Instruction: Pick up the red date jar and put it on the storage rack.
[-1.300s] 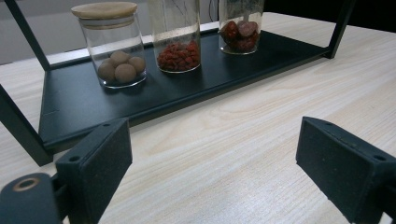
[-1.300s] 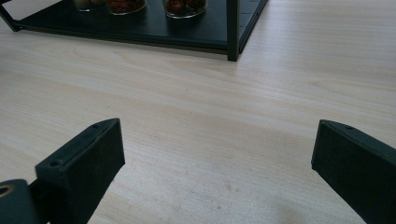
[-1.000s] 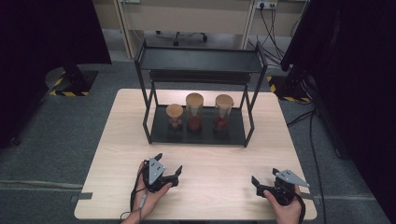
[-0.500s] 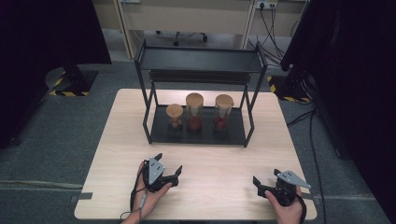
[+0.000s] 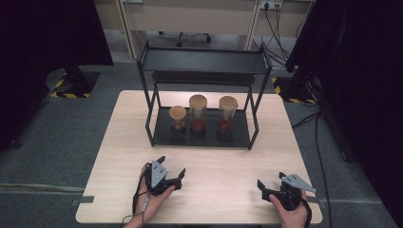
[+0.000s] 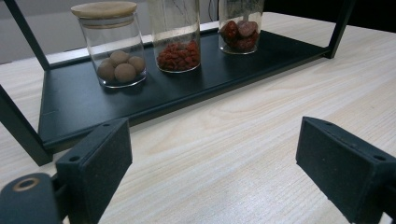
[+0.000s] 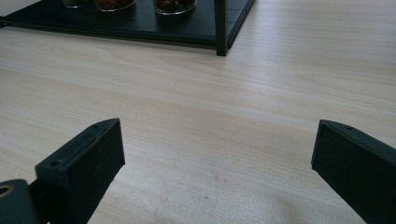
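A black two-tier rack (image 5: 202, 137) stands at the back middle of the light wooden table (image 5: 114, 156). Three wooden-lidded glass jars sit on its lower shelf: a short one with brown balls (image 5: 177, 118) (image 6: 116, 51), a taller one with small red pieces (image 5: 198, 114) (image 6: 177, 44), and one with dark red fruits (image 5: 227, 114) (image 6: 240, 28). My left gripper (image 5: 172, 166) (image 6: 210, 168) rests open near the front edge, pointing at the rack, nothing between its jaws. At the front right my right gripper (image 5: 271, 179) (image 7: 215, 168) is open and empty over bare wood.
The rack's upper shelf (image 5: 204, 61) overhangs the jars. The rack's front right post (image 7: 222, 28) stands ahead of the right gripper. Dark curtains, cables and a stand's base (image 5: 76, 85) lie on the grey floor around the table.
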`<act>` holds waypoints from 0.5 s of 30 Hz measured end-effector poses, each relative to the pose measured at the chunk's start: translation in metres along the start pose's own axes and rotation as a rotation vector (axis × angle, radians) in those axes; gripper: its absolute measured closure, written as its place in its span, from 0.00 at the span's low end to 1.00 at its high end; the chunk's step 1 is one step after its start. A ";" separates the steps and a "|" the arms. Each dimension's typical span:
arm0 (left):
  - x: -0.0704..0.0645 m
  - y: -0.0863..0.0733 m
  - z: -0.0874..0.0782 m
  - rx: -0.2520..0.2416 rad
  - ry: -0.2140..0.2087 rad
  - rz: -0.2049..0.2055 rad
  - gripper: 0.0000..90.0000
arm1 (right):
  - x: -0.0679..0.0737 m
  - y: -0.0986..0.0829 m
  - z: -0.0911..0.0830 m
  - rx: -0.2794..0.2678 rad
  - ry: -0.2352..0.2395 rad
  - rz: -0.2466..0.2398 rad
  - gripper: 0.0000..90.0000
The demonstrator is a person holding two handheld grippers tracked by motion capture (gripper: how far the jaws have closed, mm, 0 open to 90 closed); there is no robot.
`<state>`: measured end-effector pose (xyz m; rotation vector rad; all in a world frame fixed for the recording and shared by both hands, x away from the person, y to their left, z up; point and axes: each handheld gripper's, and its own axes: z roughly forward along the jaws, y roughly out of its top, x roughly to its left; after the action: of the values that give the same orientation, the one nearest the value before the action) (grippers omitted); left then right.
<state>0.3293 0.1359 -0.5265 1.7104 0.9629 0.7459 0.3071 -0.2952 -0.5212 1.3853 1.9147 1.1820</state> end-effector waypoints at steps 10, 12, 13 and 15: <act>0.000 0.000 0.000 0.001 -0.001 -0.002 0.12 | 0.001 0.000 0.000 0.000 -0.004 -0.010 0.03; 0.000 0.000 0.000 0.002 -0.001 -0.003 0.12 | 0.001 0.000 0.000 0.000 -0.004 -0.009 0.03; 0.000 0.000 0.000 0.002 -0.001 -0.003 0.12 | 0.001 0.000 0.000 0.000 -0.004 -0.009 0.03; 0.000 0.000 0.000 0.002 -0.001 -0.004 0.12 | 0.001 0.000 0.000 0.000 -0.004 -0.007 0.03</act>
<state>0.3297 0.1360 -0.5265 1.7096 0.9667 0.7420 0.3068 -0.2946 -0.5212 1.3789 1.9149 1.1756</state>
